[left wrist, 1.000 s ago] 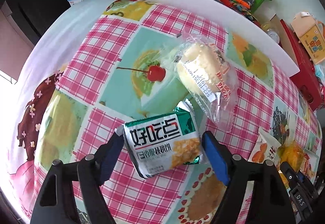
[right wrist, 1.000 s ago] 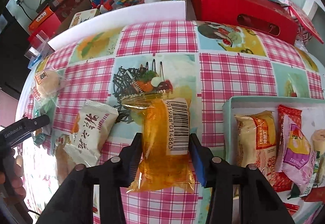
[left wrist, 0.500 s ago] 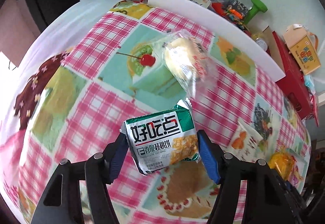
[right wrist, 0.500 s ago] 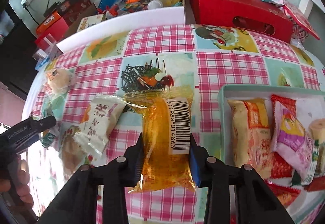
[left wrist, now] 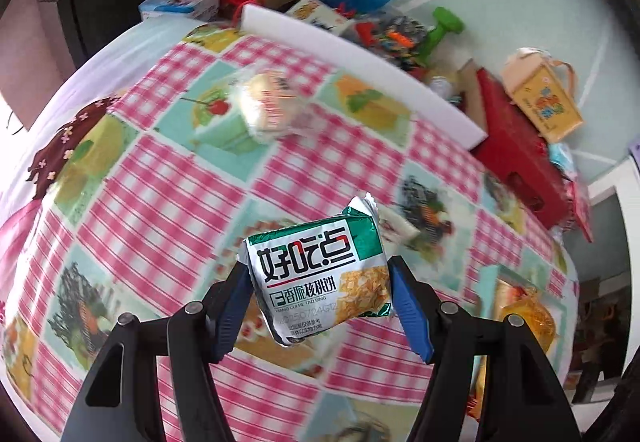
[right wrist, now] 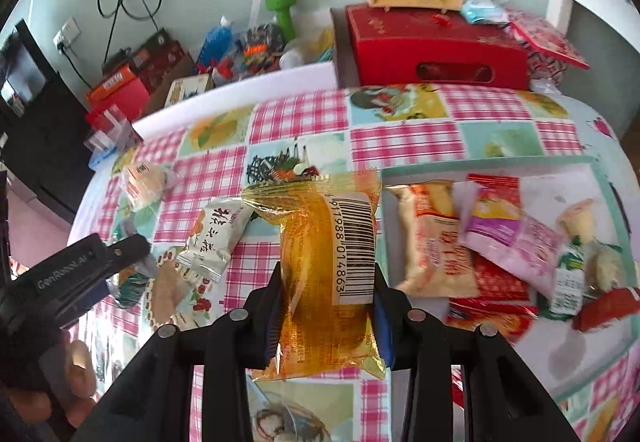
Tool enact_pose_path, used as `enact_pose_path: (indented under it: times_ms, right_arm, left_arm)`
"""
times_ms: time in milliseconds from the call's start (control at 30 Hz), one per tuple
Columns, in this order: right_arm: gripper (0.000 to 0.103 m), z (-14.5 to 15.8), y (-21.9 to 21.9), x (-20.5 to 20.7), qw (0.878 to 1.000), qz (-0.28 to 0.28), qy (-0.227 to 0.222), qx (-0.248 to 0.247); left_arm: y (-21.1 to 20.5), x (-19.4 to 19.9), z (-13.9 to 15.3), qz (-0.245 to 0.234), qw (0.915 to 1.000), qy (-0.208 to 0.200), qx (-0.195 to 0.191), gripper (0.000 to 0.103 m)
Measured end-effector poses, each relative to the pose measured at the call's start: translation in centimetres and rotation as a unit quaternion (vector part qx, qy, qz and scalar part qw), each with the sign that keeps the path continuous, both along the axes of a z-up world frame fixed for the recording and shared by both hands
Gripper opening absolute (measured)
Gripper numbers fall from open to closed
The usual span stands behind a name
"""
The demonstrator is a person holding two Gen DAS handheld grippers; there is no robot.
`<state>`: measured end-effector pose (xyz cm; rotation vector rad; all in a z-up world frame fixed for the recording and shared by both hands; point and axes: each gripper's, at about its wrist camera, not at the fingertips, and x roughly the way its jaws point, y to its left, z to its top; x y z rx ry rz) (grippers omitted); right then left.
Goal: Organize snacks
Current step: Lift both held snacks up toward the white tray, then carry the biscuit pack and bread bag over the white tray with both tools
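Left wrist view: the left gripper [left wrist: 318,292] has its jaws closed on one green-and-white biscuit pack [left wrist: 320,278], held clear above the counter [left wrist: 168,177], which wears a pink checked cloth. One clear-wrapped bun [left wrist: 270,103] lies far back on the cloth, blurred. At the right edge the orange packet [left wrist: 524,316] shows in part.

Right wrist view: at far left a hand [right wrist: 60,374] carries the left gripper, seen from the side. On the counter, left to right, lie the bun [right wrist: 146,183] and one white pack [right wrist: 216,234]. The right gripper [right wrist: 326,300] has its jaws closed on the orange packet [right wrist: 330,274], barcode label up, held above the cloth just beside the tray [right wrist: 612,197]. The pale green tray, at right on the counter, holds a loose heap of wrapped snacks: one cream-and-orange pack [right wrist: 432,238], one pink-and-purple pack [right wrist: 508,230], red wrappers beneath and at the right end, and small pale pieces near the far rim. Overlap and blur prevent an exact count of the tray's contents; at least six items are visible.
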<state>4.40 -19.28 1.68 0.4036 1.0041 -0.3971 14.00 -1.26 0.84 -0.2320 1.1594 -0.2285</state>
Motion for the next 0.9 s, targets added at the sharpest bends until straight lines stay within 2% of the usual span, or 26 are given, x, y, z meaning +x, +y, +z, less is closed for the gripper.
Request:
enact_pose_path:
  times_ms: [500,700,900]
  right_arm:
    - [0.040,1.1,-5.5,-5.0,0.997,-0.072,-0.015,0.009]
    - [0.040,1.8,-9.1,-7.4,0.992,-0.124,-0.022,0.007]
    - [0.040,1.2,-12.3,-9.5,0.985,-0.170,-0.016,0.016]
  left_arm:
    - [-7.8,-3.4,2.7,-0.099,0.9940,-0.044,0.016,0.068]
    - [-12.1,-5.4,2.5,-0.162,0.9857,-0.044,0.011,0.068]
    - [-16.2,-7.8,1.8,-0.222,0.9735,-0.051,0.015,0.068]
